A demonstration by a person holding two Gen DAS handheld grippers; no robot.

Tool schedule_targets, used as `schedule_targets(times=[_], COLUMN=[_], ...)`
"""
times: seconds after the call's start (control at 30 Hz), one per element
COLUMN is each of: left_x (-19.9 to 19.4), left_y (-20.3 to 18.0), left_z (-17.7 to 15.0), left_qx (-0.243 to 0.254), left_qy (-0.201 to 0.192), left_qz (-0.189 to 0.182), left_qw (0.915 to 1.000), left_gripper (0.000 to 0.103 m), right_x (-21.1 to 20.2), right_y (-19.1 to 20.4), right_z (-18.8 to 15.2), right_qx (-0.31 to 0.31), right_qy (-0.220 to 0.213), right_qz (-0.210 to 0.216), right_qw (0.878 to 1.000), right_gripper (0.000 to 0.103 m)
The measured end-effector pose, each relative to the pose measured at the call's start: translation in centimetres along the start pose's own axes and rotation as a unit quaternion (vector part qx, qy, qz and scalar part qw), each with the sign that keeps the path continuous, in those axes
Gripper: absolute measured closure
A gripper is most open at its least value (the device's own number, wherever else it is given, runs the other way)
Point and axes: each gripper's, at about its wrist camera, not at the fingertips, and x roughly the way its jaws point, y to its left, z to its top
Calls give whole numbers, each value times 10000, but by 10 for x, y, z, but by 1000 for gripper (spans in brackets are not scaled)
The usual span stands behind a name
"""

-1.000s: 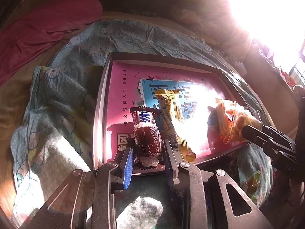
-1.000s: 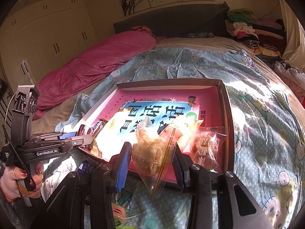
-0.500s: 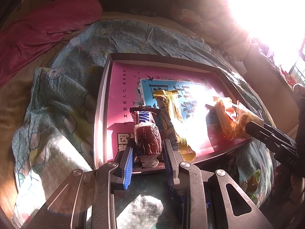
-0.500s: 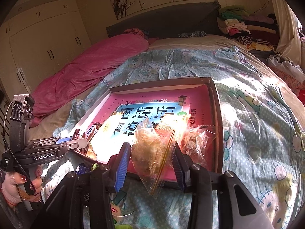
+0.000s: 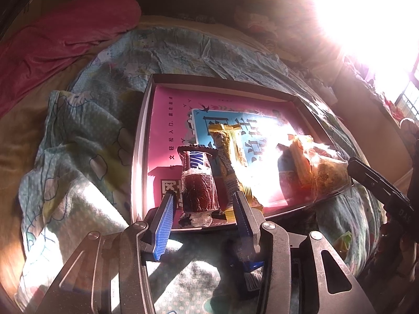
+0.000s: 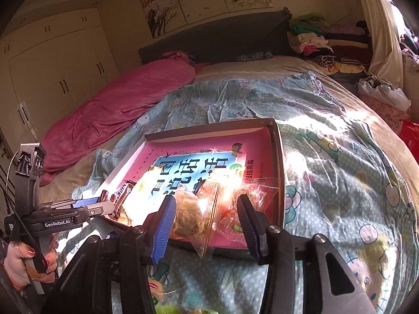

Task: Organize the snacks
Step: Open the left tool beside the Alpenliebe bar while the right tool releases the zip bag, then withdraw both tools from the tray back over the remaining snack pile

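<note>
A pink shallow box [image 5: 167, 120] lies on the bed; it also shows in the right wrist view [image 6: 264, 141]. My left gripper [image 5: 203, 204] is open at the box's near edge, its jaws apart on either side of a dark red wrapped cake [image 5: 199, 193] that lies in the box. A Snickers bar [image 5: 195, 158] and a gold wafer bar [image 5: 227, 154] lie beside it. My right gripper [image 6: 205, 209] is open around a clear bag of crumbly snack [image 6: 192, 214], which rests on the box's near edge. A clear cookie packet [image 6: 251, 196] lies to its right.
The box sits on a rumpled blue cartoon quilt [image 6: 327, 157]. A pink blanket [image 6: 117, 107] lies at the left. Loose packets [image 6: 157, 290] lie on the quilt below my right gripper. Strong sun glare [image 5: 366, 13] washes out the upper right of the left wrist view.
Both grippers have opened. The dark red cake and the clear snack bag, gripped before, now rest in the box. The right gripper has drawn back slightly.
</note>
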Motion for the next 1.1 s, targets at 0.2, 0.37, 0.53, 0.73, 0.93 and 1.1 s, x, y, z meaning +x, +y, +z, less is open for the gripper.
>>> schedule_targets(times=[0.2, 0.37, 0.53, 0.73, 0.93, 1.1], left_x=[-9, -22, -32, -37, -40, -43], left_y=[-2, -6, -11, -15, -20, -24], left_z=[-2, -1, -3, -8, -14, -18], left_qx=[21, 67, 117, 143, 187, 234], left_qy=[-23, -99, -104, -64, 0, 1], left_qz=[-33, -117, -208, -244, -264, -303], left_qw=[10000, 9999, 9997, 9996, 9995, 9993], left_gripper=[48, 40, 39, 38, 38, 38], right_x=[-13, -24, -30, -32, -32, -33], right_y=[2, 5, 16, 36, 50, 53], right_z=[1, 1, 0, -4, -10, -14], right_qx=[-11, -47, -284, -694, -1028, -1072], right_qy=[-139, -216, -228, -187, -113, -53], right_qz=[36, 93, 116, 144, 146, 193], right_qw=[9999, 9997, 9993, 9973, 9945, 9940], right_gripper=[49, 46, 44, 44, 44, 44])
